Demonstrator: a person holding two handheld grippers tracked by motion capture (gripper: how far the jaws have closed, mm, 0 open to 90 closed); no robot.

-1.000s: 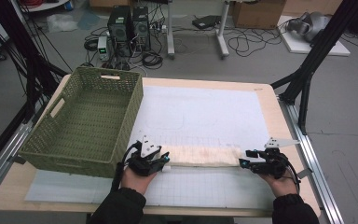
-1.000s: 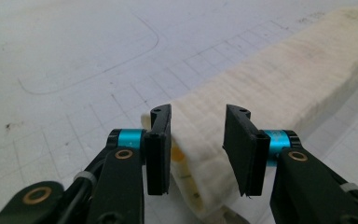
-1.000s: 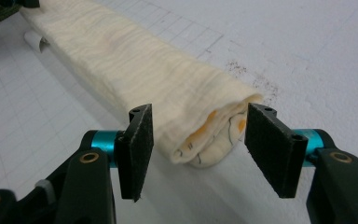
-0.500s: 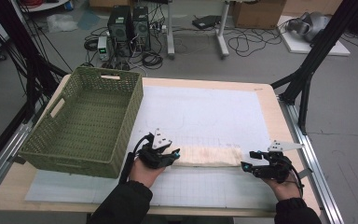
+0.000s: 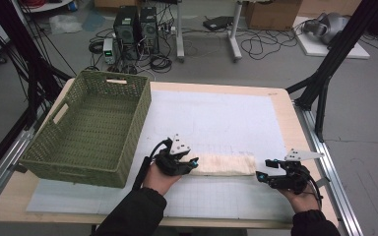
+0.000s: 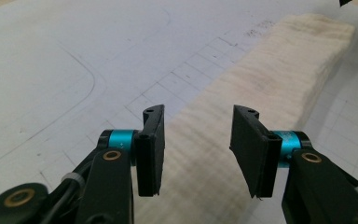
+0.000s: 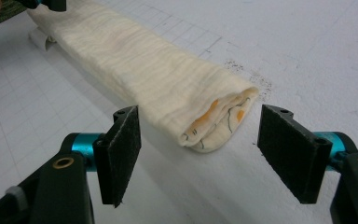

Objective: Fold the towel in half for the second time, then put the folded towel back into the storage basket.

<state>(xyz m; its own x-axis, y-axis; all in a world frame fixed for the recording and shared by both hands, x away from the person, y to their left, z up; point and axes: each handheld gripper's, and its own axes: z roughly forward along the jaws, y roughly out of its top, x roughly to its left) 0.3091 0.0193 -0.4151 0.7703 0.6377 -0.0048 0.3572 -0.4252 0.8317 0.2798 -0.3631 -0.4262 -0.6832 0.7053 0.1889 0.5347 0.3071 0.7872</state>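
Observation:
A cream cloth [image 5: 224, 164], folded into a long narrow strip, lies flat on the white grid mat [image 5: 216, 118]. My left gripper [image 5: 191, 164] hovers over its left end. In the left gripper view the jaws [image 6: 199, 121] stand apart after just opening. The cloth [image 6: 270, 70] runs under and between them, and the pads do not press it. My right gripper [image 5: 263, 169] sits just off the strip's right end. Its jaws [image 7: 200, 135] have also just been opening, and the folded end of the cloth [image 7: 144, 65] lies between them untouched.
A green woven basket [image 5: 74, 169] stands on the table's left side, close to my left hand, with nothing visible inside it. The table's metal right edge [image 5: 325, 162] runs just beyond my right hand. Black frame legs and cables stand on the floor behind the table.
My left hand has shifted right onto the cloth's left end. Both pairs of jaws stand wider than before. My right hand has hardly moved.

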